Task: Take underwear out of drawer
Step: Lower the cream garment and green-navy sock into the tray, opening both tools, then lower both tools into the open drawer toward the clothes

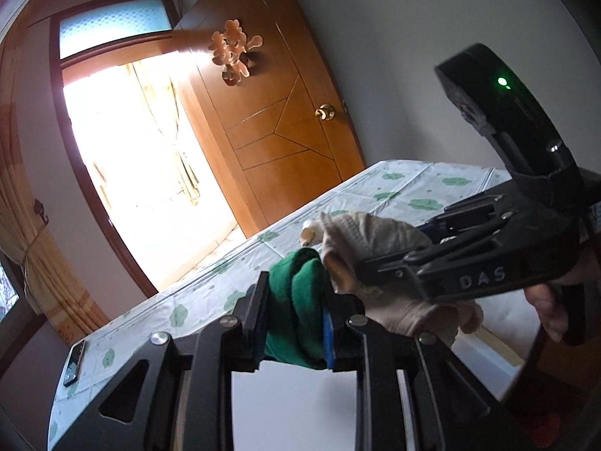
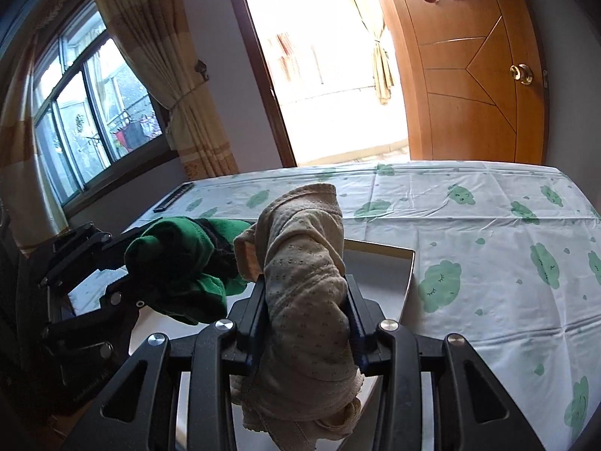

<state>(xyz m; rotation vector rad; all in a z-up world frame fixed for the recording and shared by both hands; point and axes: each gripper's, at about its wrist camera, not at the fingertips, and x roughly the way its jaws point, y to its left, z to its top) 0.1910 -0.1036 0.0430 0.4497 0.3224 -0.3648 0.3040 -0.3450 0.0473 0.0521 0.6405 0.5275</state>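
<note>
My left gripper (image 1: 296,289) is shut on a bunched green underwear (image 1: 293,319), held in the air over a white surface (image 1: 293,406). My right gripper (image 2: 305,282) is shut on a beige dotted underwear (image 2: 304,248) that hangs down between its fingers. The two grippers are close together, side by side. In the right wrist view the left gripper (image 2: 120,263) sits at the left with the green underwear (image 2: 176,263) sticking out of it. In the left wrist view the right gripper (image 1: 375,259) comes in from the right with the beige underwear (image 1: 360,229). No drawer shows.
A bed (image 2: 469,225) with a white sheet printed with green clouds lies just ahead. A dark flat object (image 2: 172,197) rests at its far left corner. A white surface's corner (image 2: 379,267) lies below the grippers. Behind are a wooden door (image 2: 469,75), a bright doorway and a curtained window (image 2: 75,112).
</note>
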